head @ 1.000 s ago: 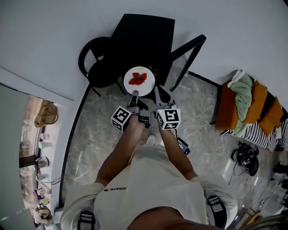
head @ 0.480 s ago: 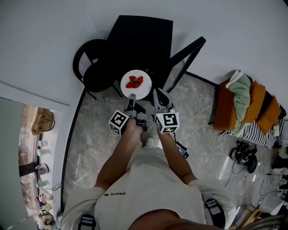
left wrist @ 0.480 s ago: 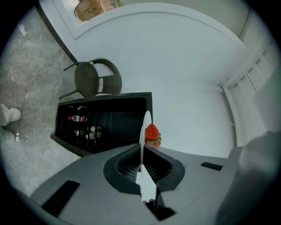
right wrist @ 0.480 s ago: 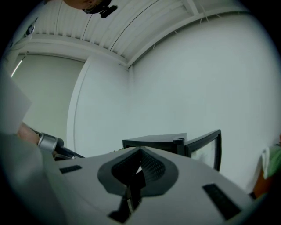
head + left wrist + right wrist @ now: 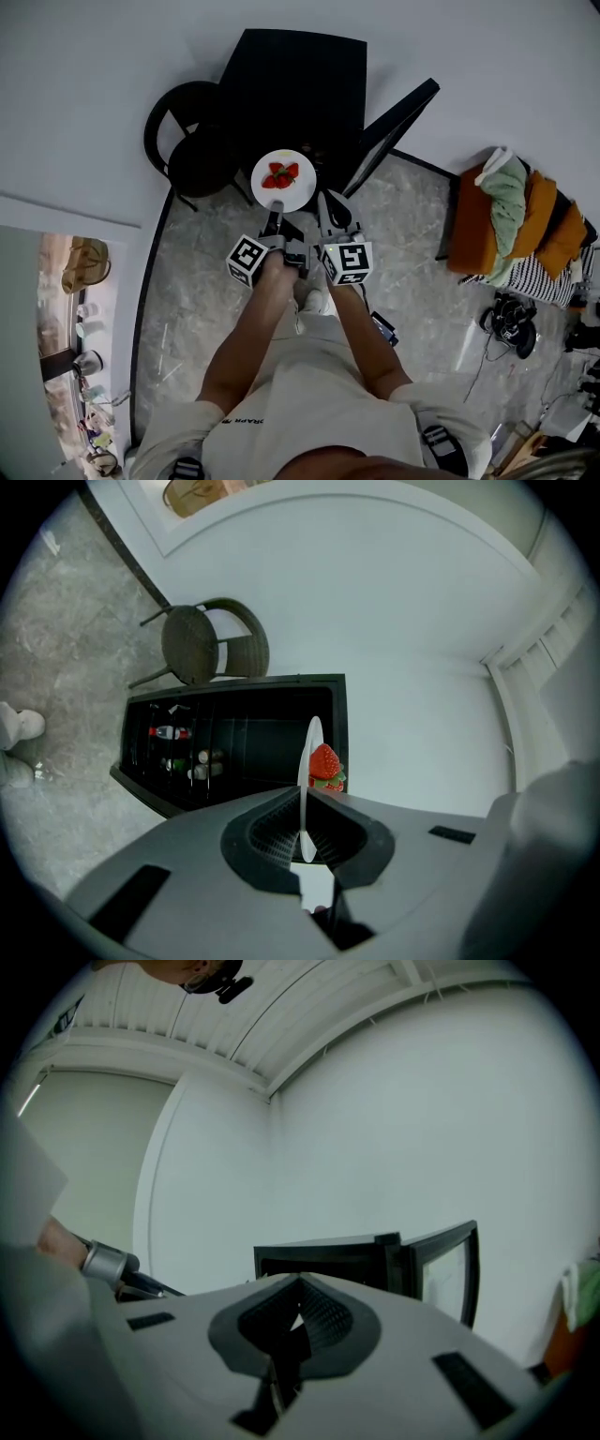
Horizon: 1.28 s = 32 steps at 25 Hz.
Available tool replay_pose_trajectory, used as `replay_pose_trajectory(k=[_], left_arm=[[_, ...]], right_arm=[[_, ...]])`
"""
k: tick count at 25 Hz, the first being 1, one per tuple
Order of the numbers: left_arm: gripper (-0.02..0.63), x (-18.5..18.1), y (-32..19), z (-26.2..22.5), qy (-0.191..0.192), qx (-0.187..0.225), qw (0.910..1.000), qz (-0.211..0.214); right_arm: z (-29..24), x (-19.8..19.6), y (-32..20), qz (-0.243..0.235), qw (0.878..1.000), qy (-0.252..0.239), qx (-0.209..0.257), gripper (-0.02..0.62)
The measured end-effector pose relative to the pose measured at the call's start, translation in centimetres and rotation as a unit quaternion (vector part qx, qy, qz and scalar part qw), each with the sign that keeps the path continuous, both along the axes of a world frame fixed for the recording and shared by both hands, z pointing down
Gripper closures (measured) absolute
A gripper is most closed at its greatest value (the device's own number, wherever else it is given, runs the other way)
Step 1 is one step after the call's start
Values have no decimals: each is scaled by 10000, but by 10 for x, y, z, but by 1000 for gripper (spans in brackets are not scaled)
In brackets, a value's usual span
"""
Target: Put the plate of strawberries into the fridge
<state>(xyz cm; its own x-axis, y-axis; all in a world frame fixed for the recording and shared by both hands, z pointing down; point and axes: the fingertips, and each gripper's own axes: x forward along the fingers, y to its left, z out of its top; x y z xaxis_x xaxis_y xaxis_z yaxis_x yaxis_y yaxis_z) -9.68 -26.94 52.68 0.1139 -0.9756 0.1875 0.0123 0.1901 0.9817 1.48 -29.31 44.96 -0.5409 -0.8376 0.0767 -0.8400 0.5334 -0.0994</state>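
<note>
A: Head view?
B: The left tool (image 5: 275, 208) gripped the plate (image 5: 299, 193) of strawberries (image 5: 280, 174), near the open fridge (image 5: 295, 84).
A: Left gripper view?
B: Its jaws clamped the plate's rim.
A: Right gripper view?
B: The right tool (image 5: 298, 1297) was closed, empty.

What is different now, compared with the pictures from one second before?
The plate of strawberries and both grippers drifted slightly toward the person. The left gripper stays clamped on the plate's rim, the right gripper stays shut and empty, and the fridge stays open.
</note>
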Motion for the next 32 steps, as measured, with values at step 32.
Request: replay_pose_trajectory(k=[32], left_arm=[[597, -4, -49, 111, -101, -190, 9993, 302]], right_arm=[[83, -7, -38, 270, 9992, 191, 204, 583]])
